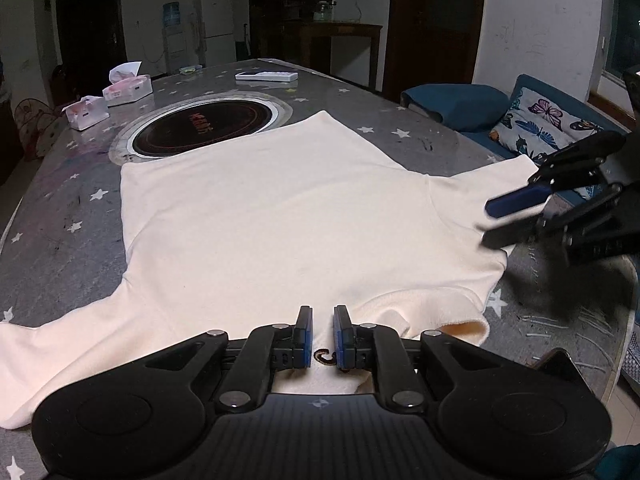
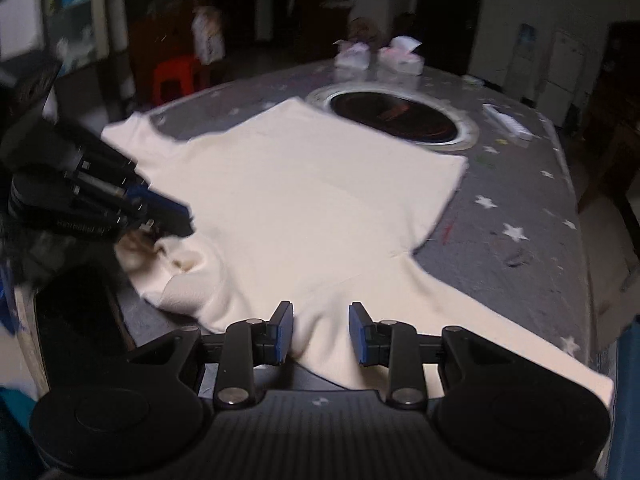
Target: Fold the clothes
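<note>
A cream shirt (image 1: 280, 208) lay spread flat on the grey star-patterned table (image 1: 60, 208), its far hem touching the round black burner (image 1: 204, 126) set into the tabletop. The left gripper (image 1: 323, 338) hovered over the collar edge of the shirt nearest the camera, its jaws released with a narrow gap (cloth showed between them, ungripped). The right gripper (image 2: 320, 332) sat at the shirt's shoulder beside one sleeve, jaws spread wide over the fabric. Beyond the burner stood two tissue boxes (image 1: 127, 89).
</note>
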Demonstrator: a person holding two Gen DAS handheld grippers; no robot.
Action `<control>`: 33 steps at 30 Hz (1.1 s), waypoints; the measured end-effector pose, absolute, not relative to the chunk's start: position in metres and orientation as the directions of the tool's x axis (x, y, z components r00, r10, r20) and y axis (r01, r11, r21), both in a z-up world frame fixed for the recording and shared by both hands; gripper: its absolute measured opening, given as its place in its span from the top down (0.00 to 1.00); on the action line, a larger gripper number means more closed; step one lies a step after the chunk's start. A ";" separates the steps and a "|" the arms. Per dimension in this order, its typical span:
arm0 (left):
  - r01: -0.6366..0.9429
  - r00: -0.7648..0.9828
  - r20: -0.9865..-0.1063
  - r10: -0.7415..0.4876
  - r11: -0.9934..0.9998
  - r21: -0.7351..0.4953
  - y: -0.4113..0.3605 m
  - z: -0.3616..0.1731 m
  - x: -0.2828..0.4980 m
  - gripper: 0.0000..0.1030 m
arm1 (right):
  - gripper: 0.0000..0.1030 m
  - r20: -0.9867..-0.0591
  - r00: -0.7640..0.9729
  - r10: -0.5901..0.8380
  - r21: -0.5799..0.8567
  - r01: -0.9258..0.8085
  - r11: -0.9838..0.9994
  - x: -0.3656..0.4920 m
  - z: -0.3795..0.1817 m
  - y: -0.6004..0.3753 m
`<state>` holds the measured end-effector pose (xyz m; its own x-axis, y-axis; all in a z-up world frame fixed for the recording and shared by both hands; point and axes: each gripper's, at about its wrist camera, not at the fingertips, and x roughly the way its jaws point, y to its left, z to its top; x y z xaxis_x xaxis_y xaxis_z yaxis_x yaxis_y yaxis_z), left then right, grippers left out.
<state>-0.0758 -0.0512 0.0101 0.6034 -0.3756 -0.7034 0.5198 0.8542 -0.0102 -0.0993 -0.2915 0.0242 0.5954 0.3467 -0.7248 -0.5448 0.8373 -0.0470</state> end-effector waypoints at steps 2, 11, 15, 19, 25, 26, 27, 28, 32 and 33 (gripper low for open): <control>0.520 0.603 -0.704 -0.375 0.854 -0.010 -0.051 0.010 -0.075 0.87 | 0.71 -0.725 0.604 0.331 -0.040 -0.516 0.855 -0.099 0.021 -0.301; 0.530 0.596 -0.712 -0.371 0.848 0.002 -0.052 0.010 -0.074 0.86 | 0.71 -0.722 0.652 0.232 -0.054 -0.389 0.920 -0.101 0.011 -0.344; 0.534 0.595 -0.715 -0.367 0.845 0.010 -0.053 0.010 -0.075 0.86 | 0.69 -0.722 0.659 0.211 -0.022 -0.327 0.945 -0.100 0.013 -0.370; 0.536 0.588 -0.724 -0.361 0.844 0.014 -0.056 0.013 -0.073 0.85 | 0.68 -0.705 0.686 0.178 0.003 -0.248 0.969 -0.102 0.015 -0.392; 0.547 0.599 -0.704 -0.381 0.837 0.012 -0.063 0.028 -0.072 0.80 | 0.68 -0.683 0.727 0.075 0.079 -0.029 0.996 -0.099 0.014 -0.445; 0.552 0.600 -0.700 -0.387 0.834 0.012 -0.067 0.029 -0.073 0.79 | 0.68 -0.682 0.729 0.057 0.085 0.002 0.996 -0.098 0.013 -0.453; 0.557 0.600 -0.697 -0.392 0.830 0.013 -0.070 0.031 -0.073 0.79 | 0.68 -0.681 0.731 0.039 0.089 0.029 0.996 -0.097 0.012 -0.459; 0.563 0.598 -0.695 -0.399 0.827 0.010 -0.074 0.032 -0.072 0.79 | 0.68 -0.681 0.732 0.026 0.095 0.053 0.994 -0.095 0.010 -0.466; 0.596 0.578 -0.694 -0.429 0.803 0.000 -0.094 0.031 -0.073 0.79 | 0.68 -0.683 0.731 -0.009 0.125 0.130 0.984 -0.088 0.002 -0.486; 0.603 0.573 -0.695 -0.435 0.797 -0.001 -0.098 0.030 -0.073 0.79 | 0.68 -0.685 0.728 -0.009 0.142 0.145 0.979 -0.086 -0.001 -0.491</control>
<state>-0.0728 -0.0979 0.0299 0.5729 -0.4346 -0.6950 0.6033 0.7975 -0.0014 -0.0855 -0.4912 -0.0013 0.7282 -0.0087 -0.6853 0.1449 0.9793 0.1416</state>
